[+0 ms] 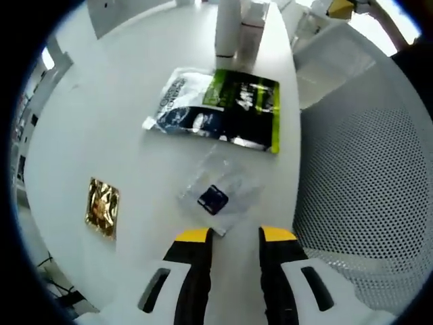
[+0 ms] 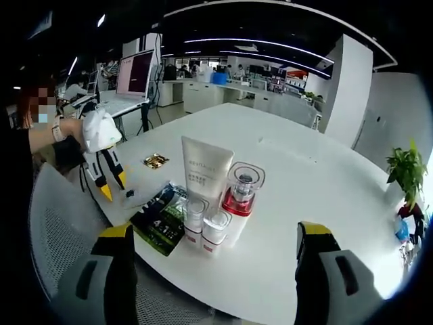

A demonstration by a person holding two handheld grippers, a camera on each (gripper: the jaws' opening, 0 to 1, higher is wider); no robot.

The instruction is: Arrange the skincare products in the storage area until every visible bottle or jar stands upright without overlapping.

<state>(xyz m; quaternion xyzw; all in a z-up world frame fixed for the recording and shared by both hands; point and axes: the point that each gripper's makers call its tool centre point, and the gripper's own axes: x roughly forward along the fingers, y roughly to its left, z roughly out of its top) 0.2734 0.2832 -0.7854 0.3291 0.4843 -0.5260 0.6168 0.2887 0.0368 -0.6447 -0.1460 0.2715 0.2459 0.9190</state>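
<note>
Glossy, perhaps foil, flat sachets

One white tube, one red-based bottle, two small white bottles, three sachets.

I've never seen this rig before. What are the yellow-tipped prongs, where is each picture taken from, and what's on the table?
A person holds a two-jaw gripper in each hand, and a fisheye camera rides on each. The left gripper view looks down past the left gripper, open and empty, at a white table with a clear sachet, a gold packet and a green-and-black pouch. The right gripper view looks past the right gripper, open wide and empty, at a white tube, a red-based bottle and two small bottles, all upright.
</note>
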